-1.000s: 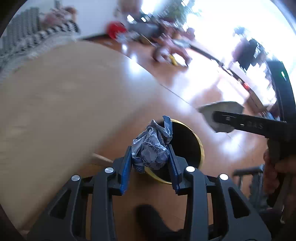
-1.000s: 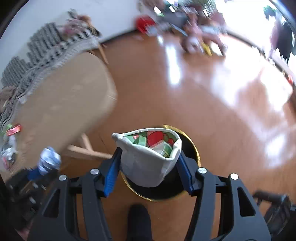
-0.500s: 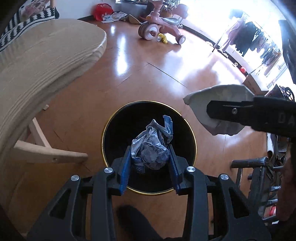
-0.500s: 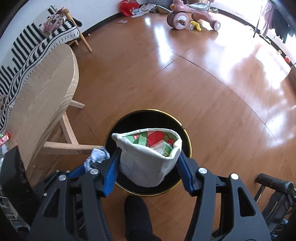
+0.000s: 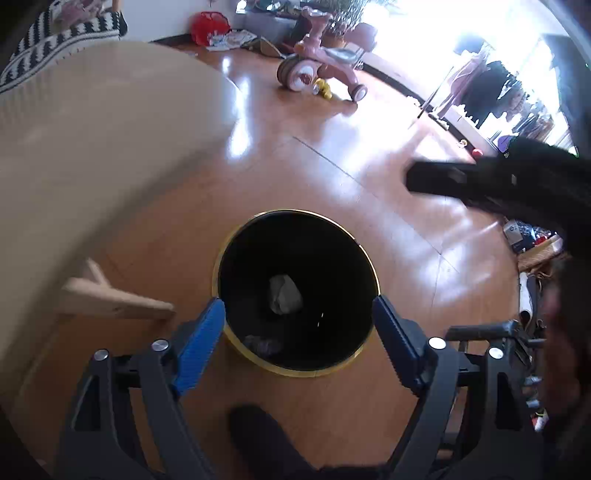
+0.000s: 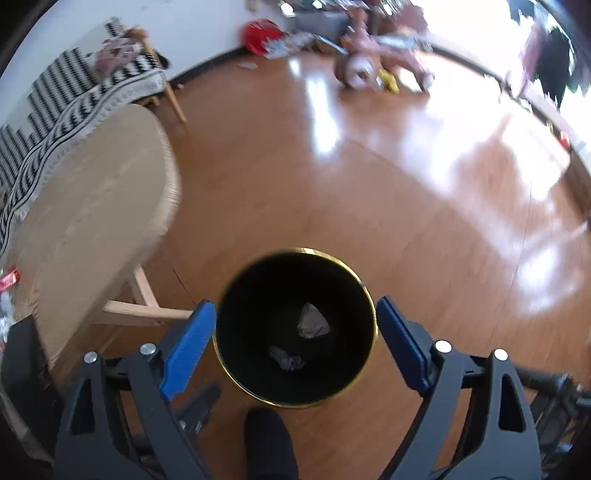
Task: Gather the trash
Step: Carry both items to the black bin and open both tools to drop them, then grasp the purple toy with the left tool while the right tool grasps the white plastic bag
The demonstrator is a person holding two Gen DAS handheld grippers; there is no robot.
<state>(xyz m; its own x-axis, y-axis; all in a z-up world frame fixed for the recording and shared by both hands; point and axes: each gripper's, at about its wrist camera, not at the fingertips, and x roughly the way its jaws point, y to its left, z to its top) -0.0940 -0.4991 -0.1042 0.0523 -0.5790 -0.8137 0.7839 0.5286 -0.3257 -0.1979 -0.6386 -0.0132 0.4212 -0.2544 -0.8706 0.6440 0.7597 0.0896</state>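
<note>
A black trash bin with a gold rim (image 5: 364,254) stands on the wooden floor, also in the right wrist view (image 6: 365,295). Inside lie a pale paper cup (image 5: 284,294) and a grey crumpled wrapper (image 5: 263,344); they also show in the right wrist view as the cup (image 6: 312,322) and the wrapper (image 6: 286,360). My left gripper (image 5: 297,345) is open and empty above the bin. My right gripper (image 6: 295,349) is open and empty above the bin too. The right gripper's dark body (image 5: 480,181) shows at the right of the left wrist view.
A light wooden table (image 5: 92,158) stands left of the bin, also in the right wrist view (image 6: 85,229), with a striped cloth (image 6: 55,107) behind it. A pink ride-on toy (image 5: 317,66) and a red bag (image 5: 205,31) are far back. My dark-socked foot (image 6: 269,439) is below the bin.
Both grippers opened. The crumpled wrapper dropped from the left gripper and the paper cup from the right gripper into the bin.
</note>
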